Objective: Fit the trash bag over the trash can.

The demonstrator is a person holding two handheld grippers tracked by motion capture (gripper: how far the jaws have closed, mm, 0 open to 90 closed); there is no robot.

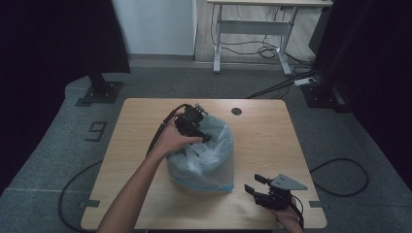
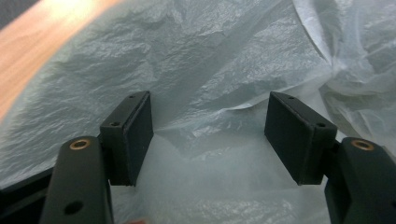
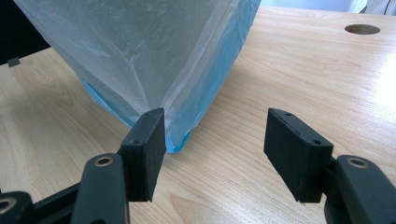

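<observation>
- both tongs stand released: the left gripper (image 1: 206, 137) has its jaws spread wide and holds nothing, and the right gripper (image 1: 256, 183) is also spread, with bare wood between its jaws.
- the plastic bag (image 1: 206, 155), thin and half clear with a blue bottom edge, stands near the middle of the table (image 1: 262, 136), its top loose and crumpled.
- the left gripper is at the upper, far side of the bag; in the left gripper view the crinkled film (image 2: 205, 70) lies across and between the jaws, so i judge it is placed there to pinch a fold of the mouth.
- the right gripper rests low near the front right part of the table, just beside the bag's bottom corner (image 3: 180, 140); one jaw is very near this corner, but i cannot tell if it touches.
- i think this low position is to hold the base steady, or to take the corner, while the other hand works on the top.
- the film is light and slippery, so a shallow pinch may slide off.
- a round hole (image 1: 236, 111) is in the table behind the bag, and cables lie on the grey floor (image 1: 340, 145) around.
</observation>
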